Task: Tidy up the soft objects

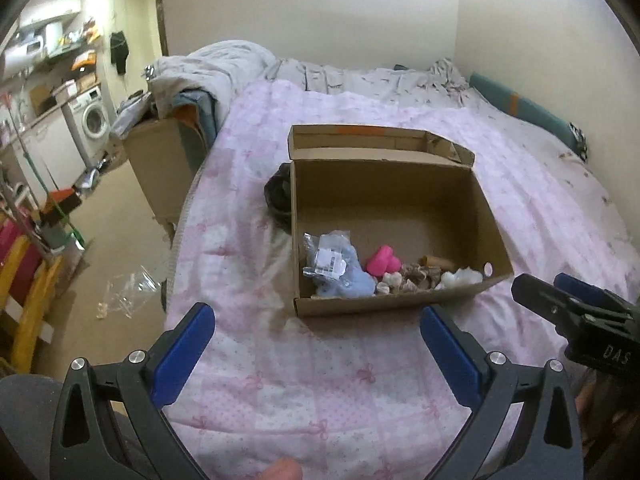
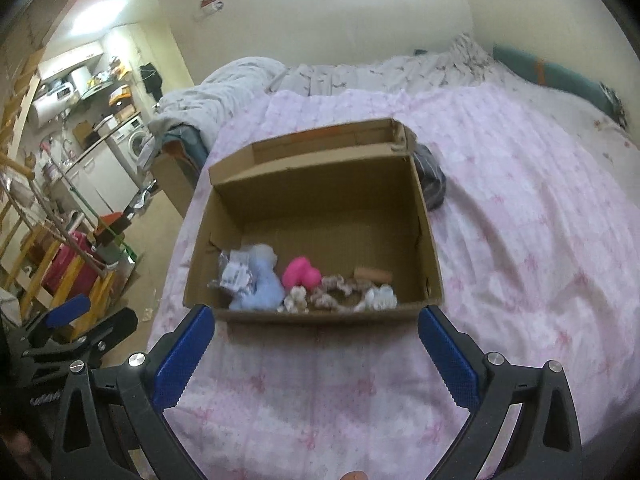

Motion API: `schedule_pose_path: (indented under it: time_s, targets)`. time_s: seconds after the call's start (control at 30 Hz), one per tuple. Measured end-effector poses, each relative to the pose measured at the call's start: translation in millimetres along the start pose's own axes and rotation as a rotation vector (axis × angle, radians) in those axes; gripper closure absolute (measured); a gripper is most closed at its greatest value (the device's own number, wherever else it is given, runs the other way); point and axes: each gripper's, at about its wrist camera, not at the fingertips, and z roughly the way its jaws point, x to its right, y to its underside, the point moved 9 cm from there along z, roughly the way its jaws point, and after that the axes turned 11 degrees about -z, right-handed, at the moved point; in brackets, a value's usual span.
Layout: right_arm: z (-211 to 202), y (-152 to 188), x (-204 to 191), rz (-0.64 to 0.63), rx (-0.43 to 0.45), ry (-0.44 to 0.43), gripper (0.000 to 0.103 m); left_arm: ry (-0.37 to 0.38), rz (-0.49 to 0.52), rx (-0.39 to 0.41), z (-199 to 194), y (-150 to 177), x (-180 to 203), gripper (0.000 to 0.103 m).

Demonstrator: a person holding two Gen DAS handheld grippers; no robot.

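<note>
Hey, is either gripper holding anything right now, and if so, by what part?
Nothing is held. The left gripper and the right gripper are both open with only the pink bedspread between their fingers, short of the cardboard box.

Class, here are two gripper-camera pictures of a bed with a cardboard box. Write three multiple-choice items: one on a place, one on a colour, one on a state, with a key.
1. Where do the soft things lie in the cardboard box?
A. Along the near wall
B. Against the far wall
C. Outside it, on the bedspread

2. What colour is the toy between the blue plush and the scrunchies?
A. Green
B. Pink
C. Black

3. How do the two grippers stand?
A. Both open, empty
B. Both shut on a toy
C. One holds the box

Key: 1 A, the far floor is bare. 2 B, the pink toy sits right of the blue plush. 3 A, the left gripper and right gripper spread wide, nothing between.
</note>
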Motion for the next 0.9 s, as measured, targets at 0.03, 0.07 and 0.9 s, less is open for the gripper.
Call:
schedule_pose_path:
  time_s: [0.03, 0.07, 0.9]
  targets:
    - [1, 5, 2, 0.02, -0.008, -0.001, 0.0, 0.002, 0.002, -0.006, 1, 2, 1, 0.001]
    - [1, 8, 3, 0.033, -0.012, 0.001, 0.0, 0.007, -0.002, -0.013, 2, 3, 1, 0.001]
    - [9, 15, 3, -0.028, -0.007, 0.079, 0.0, -0.01, -0.08, 0.029, 9, -4, -14, 0.001]
